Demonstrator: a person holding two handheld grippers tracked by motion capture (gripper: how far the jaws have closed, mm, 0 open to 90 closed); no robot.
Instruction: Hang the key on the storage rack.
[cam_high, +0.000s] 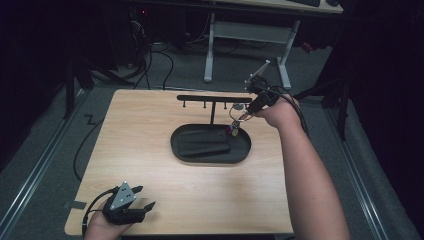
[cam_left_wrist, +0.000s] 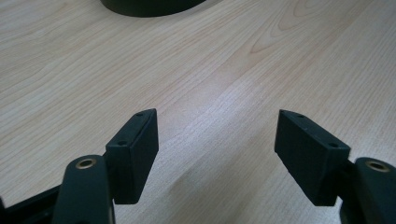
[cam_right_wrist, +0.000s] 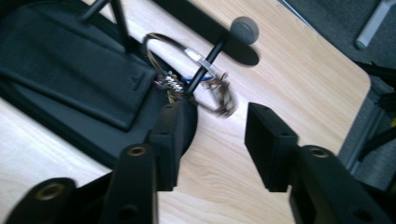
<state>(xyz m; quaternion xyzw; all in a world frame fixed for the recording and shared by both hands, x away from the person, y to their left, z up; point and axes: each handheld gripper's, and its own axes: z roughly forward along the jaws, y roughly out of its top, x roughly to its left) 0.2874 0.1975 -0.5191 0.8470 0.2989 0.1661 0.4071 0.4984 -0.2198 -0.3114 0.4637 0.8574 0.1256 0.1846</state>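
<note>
wooden table is pale with wavy grain, and i can read no writing anywhere. around it are a grey floor, cables and a dark room. my left gripper rests low at the near edge, jaws wide apart with nothing between them. my right gripper reaches out by the black tray, jaws half apart and holding nothing. just past them the key ring hangs on a peg of the black rack.

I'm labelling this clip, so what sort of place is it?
Probably a lab or workshop: a wooden table stands on grey carpet, loose cables trail across the floor, and an adjustable desk frame stands behind it.
</note>
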